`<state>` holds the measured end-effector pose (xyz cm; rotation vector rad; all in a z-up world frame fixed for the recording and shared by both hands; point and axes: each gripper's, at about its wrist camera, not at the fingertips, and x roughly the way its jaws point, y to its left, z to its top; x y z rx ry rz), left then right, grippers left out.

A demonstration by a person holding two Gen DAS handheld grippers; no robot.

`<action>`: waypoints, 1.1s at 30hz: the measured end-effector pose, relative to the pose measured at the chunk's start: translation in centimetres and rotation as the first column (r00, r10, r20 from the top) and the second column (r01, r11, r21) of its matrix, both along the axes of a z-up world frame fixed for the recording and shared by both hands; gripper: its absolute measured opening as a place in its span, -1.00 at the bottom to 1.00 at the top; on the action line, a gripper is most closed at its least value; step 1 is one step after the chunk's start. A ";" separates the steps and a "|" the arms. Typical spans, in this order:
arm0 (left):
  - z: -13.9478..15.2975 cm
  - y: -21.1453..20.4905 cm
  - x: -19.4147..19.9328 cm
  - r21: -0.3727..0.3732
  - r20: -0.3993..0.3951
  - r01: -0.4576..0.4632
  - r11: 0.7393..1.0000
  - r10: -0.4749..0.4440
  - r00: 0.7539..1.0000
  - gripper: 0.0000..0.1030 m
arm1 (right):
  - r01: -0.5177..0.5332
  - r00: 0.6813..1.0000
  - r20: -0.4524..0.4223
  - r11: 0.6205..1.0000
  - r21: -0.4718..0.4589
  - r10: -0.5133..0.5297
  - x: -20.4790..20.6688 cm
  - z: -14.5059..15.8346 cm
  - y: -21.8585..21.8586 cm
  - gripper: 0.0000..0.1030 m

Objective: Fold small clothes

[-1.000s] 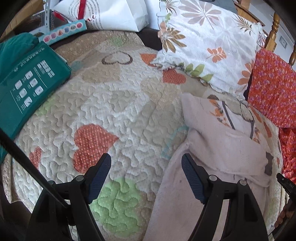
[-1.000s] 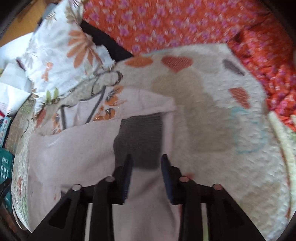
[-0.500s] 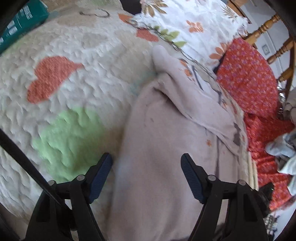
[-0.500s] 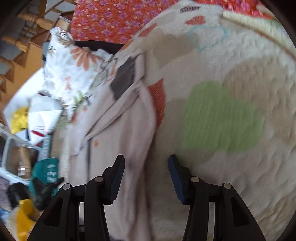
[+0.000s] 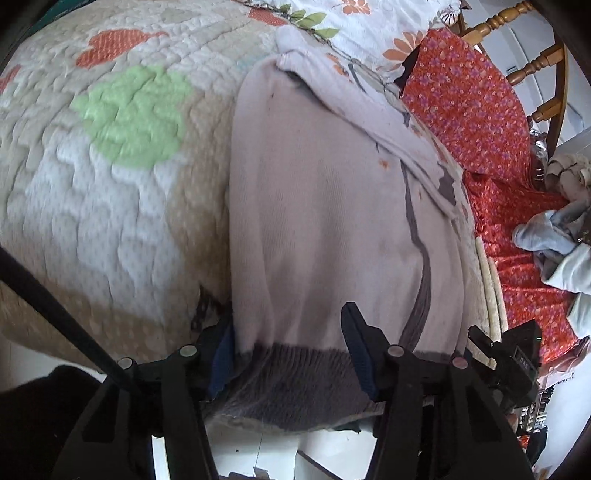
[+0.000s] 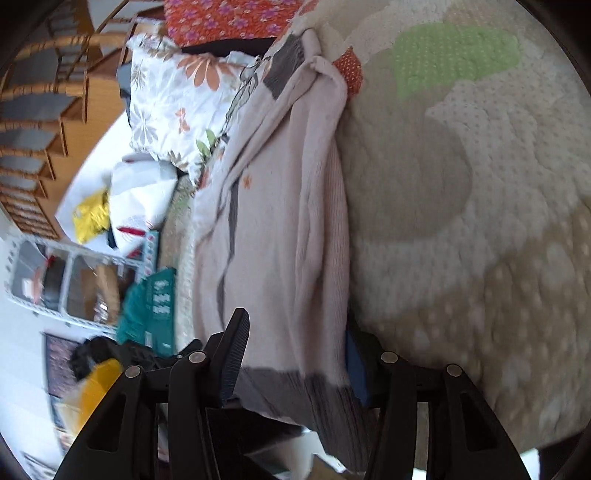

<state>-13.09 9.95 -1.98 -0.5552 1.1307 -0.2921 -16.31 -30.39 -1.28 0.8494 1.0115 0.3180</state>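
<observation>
A pale pink sweater [image 5: 332, 206] with a grey ribbed hem [image 5: 295, 380] lies flat on the heart-patterned quilt [image 5: 122, 177], its hem at the bed's near edge. My left gripper [image 5: 288, 350] straddles the hem's left corner. Its jaws are closing with the fabric between them, and the left pad is partly hidden behind the sweater's edge. In the right wrist view the same sweater [image 6: 288, 221] runs away from me. My right gripper [image 6: 295, 354] straddles the hem's [image 6: 314, 391] right corner, jaws apart and not pressing the cloth.
A floral pillow [image 5: 369, 26] and an orange flowered cover [image 5: 476, 110] lie beyond the sweater. Loose light-blue clothes [image 5: 554, 236] sit at the right. A teal package [image 6: 151, 306], white bags [image 6: 140, 192] and a wire shelf [image 6: 55, 284] stand beside the bed. Below the hem is the floor.
Both grippers have come down and back from the sweater's upper part to its grey hem at the bed edge. The left jaws have narrowed and the right jaws have widened a little.
</observation>
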 end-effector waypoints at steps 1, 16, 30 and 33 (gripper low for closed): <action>0.0 -0.2 -0.2 0.011 0.003 0.003 1.000 -0.003 1.000 0.05 | -0.005 1.000 0.002 0.999 -0.041 0.005 -0.3 0.2 0.6 0.03; 2.7 2.7 -2.4 0.034 0.018 -0.075 0.997 0.074 0.997 -0.86 | 0.012 1.000 -0.014 0.965 -0.263 -0.017 -3.4 1.4 3.4 -0.77; 5.5 3.8 -5.9 -0.085 0.039 -0.120 0.989 0.124 0.992 -0.87 | -0.029 0.999 0.014 0.997 -0.074 0.030 -6.3 5.5 0.7 -0.80; 6.9 4.4 -2.5 -0.082 0.052 -0.138 0.987 0.143 0.988 -0.87 | -0.037 0.998 0.047 0.998 -0.060 0.040 -3.9 7.6 0.4 -0.80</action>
